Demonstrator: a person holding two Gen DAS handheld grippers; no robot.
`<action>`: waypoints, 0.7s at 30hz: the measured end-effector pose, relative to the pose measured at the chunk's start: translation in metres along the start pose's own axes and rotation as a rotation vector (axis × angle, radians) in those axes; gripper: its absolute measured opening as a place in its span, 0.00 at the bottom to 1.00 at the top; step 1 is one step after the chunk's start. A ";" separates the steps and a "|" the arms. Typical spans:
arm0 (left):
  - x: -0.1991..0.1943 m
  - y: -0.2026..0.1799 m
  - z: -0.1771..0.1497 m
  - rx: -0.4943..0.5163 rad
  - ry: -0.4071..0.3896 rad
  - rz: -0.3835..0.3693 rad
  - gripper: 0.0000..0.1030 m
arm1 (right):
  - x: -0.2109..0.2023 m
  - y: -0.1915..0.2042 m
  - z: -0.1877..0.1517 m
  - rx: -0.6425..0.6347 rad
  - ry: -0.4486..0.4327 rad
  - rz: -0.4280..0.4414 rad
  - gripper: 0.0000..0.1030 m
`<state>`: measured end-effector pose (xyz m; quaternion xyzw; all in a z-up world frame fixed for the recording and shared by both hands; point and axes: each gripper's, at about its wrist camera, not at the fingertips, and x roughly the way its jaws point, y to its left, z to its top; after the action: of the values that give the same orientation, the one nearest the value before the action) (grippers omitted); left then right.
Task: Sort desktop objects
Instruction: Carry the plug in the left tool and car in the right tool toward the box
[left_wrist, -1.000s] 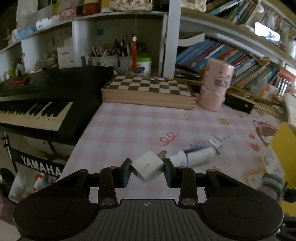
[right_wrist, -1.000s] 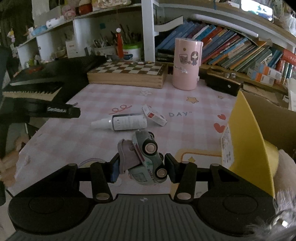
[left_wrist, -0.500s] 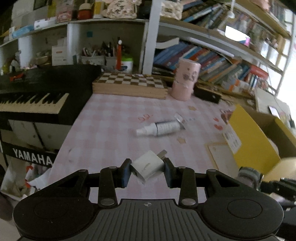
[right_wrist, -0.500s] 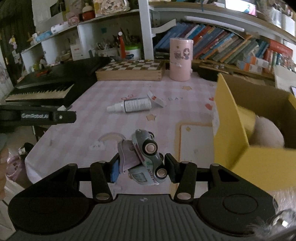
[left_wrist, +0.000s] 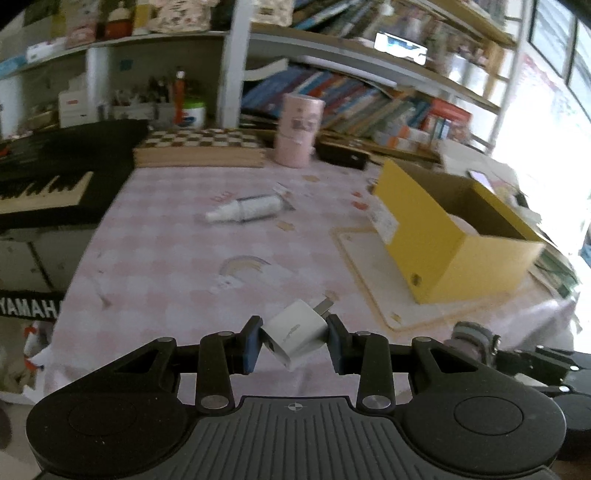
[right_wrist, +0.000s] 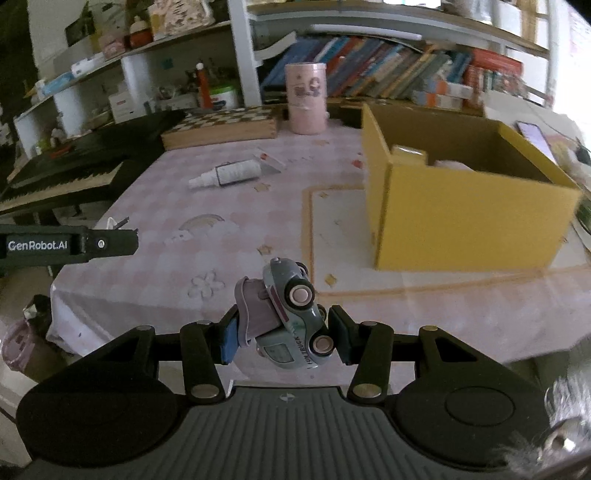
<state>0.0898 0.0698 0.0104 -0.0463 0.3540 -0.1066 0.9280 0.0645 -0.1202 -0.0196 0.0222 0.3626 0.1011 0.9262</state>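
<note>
**Both claws loaded above the bench**

Between the fingers of the left claw, in the left wrist view, sits a white charger, tilted, its metal prongs pointing up and to the right; the claw is closed on it and holds it clear of the bench. On the pink checked cloth farther off lies a white bottle on its side, cap to the left, with a small carton just beside its base. A yellow box stands open at the right, a pale object partly visible inside. Beyond the bottle stand a chessboard and a pink tube, upright, near the bookshelf. A black keyboard borders the bench on the left. At the lower right edge part of the other tool appears, blurred.

Seen from the right wrist, the right claw grips a toy car from both sides; the car is tipped on end, wheels facing right, a pink part against the left finger. It hangs above the near edge of the bench. The box stands ahead and to the right, well apart from the car. The bottle lies ahead to the left, the tube and chessboard behind it. A black bar marked "GenRobot.AI" enters from the left.
</note>
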 end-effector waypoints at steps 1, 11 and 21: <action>-0.002 -0.004 -0.002 0.009 0.003 -0.010 0.34 | -0.004 -0.002 -0.004 0.009 -0.002 -0.010 0.45; -0.014 -0.041 -0.022 0.112 0.027 -0.113 0.34 | -0.038 -0.018 -0.034 0.090 0.001 -0.097 0.45; -0.018 -0.063 -0.028 0.170 0.042 -0.178 0.34 | -0.057 -0.030 -0.047 0.141 0.004 -0.150 0.45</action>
<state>0.0472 0.0122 0.0116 0.0035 0.3576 -0.2191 0.9078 -0.0030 -0.1621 -0.0201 0.0597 0.3713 0.0057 0.9266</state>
